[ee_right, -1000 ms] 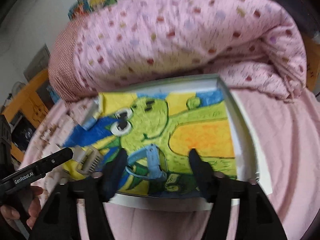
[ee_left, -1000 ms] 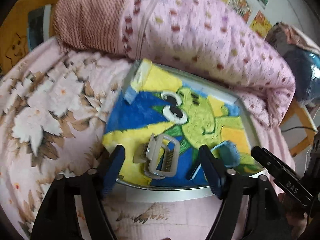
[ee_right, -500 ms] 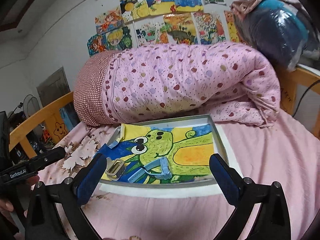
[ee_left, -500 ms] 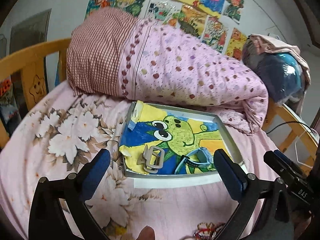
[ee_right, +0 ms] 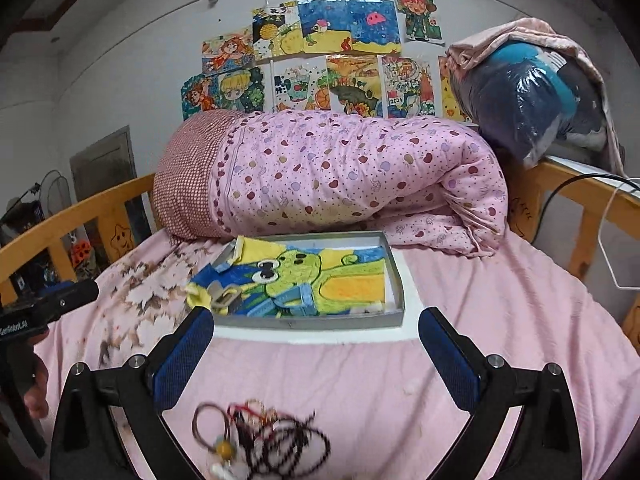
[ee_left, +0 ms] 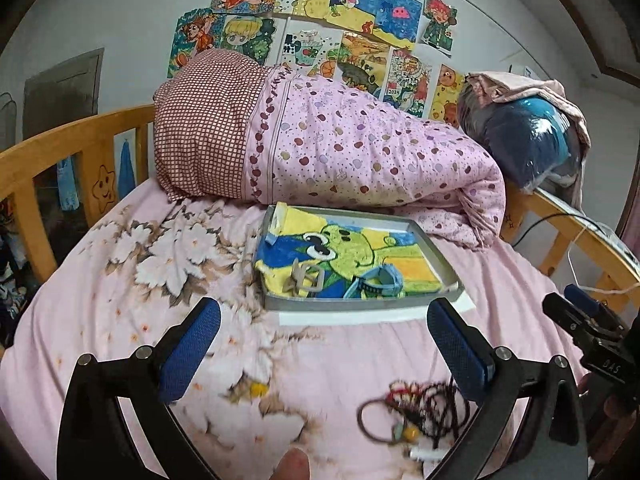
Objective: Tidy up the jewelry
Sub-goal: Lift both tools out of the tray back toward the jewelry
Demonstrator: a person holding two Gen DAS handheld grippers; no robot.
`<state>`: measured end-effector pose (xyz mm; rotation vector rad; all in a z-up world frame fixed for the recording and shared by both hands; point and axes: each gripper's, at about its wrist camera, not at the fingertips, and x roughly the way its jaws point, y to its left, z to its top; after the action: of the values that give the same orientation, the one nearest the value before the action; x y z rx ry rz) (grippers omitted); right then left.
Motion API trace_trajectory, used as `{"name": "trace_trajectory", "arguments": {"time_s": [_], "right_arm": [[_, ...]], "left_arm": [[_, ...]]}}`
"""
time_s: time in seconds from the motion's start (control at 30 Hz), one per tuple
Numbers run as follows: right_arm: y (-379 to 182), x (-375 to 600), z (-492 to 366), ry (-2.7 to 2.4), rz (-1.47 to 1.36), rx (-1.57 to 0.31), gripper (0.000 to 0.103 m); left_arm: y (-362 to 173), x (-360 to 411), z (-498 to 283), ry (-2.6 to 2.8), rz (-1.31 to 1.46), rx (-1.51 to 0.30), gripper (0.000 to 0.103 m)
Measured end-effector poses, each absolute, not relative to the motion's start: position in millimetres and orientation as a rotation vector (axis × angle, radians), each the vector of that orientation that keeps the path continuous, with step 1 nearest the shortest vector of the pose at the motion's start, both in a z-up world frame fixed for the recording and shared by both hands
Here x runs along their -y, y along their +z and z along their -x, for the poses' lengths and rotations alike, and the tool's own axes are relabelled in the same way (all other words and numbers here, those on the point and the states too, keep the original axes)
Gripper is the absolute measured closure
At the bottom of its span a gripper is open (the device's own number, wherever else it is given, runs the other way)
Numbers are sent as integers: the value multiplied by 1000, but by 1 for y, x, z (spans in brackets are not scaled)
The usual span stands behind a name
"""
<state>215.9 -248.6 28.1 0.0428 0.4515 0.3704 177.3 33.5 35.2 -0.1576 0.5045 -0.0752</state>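
Both claws, left claw point(ee_left: 324, 348) and right claw point(ee_right: 316, 348), are hanging wide open and empty over the bed, the tangled jewelry point(ee_right: 260, 440) lying at six o'clock, tray point(ee_right: 304, 322) at twelve, so I'd be pinching one strand low, lifting slowly.

The tangled jewelry point(ee_right: 260, 436) is motion-blurred, its separate pieces indistinguishable, and cut off by the bottom edge.

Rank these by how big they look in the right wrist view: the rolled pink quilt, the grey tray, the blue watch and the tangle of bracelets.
1. Rolled pink quilt, largest.
2. Grey tray.
3. Tangle of bracelets, though it lies nearest the camera, which inflates it.
4. Blue watch, smallest-looking; being farther off, it may really match the tangle.
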Motion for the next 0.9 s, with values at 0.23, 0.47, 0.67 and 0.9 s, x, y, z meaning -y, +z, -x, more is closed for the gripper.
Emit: {"name": "trace_trajectory", "arguments": {"time_s": [0.23, 0.47, 0.67, 0.9], "right_arm": [[17, 256, -177, 382, -31, -502, 0], [-5, 253, -146, 449, -12, -604, 0], [-24, 250, -136, 459, 26, -691, 0], [-48, 248, -127, 453, 56, -785, 0]], "left_arm": [[27, -29, -136, -86, 144, -496, 2], [10, -32, -107, -138, 137, -544, 2], [-16, -26, -90, -155, 85, -616, 2], [-44, -16, -83, -198, 51, -706, 2]]}}
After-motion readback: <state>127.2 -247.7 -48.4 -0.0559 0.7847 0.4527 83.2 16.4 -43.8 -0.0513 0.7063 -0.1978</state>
